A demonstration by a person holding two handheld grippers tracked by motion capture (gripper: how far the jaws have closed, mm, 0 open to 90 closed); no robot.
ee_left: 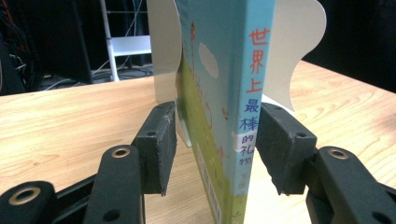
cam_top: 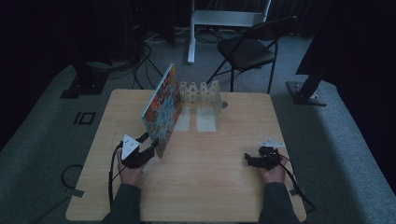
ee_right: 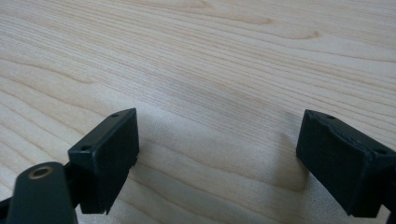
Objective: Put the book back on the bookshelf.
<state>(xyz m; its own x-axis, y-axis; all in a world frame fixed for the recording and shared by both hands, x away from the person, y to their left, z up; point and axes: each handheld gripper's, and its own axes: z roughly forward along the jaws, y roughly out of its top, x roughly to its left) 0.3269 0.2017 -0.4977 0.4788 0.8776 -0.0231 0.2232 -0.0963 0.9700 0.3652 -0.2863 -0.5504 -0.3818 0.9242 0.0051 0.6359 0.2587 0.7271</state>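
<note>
A colourful picture book (cam_top: 162, 109) stands tilted over the left middle of the wooden table (cam_top: 210, 191), its top leaning toward a white slotted book rack (cam_top: 201, 93). My left gripper (cam_top: 152, 150) is shut on the book's lower near corner. In the left gripper view the pads clamp the blue spine with red and purple characters (ee_left: 250, 84), and my left gripper (ee_left: 217, 144) has the rack's white dividers (ee_left: 299, 46) just behind the book. My right gripper (cam_top: 250, 159) rests low on the table at the right, open, with bare wood between its jaws (ee_right: 219, 158).
The rack's flat base (cam_top: 205, 119) lies between the book and the table's centre. A black folding chair (cam_top: 247, 49) and a white stand (cam_top: 191, 32) are behind the table. Cables trail off the table's near edge from both hands.
</note>
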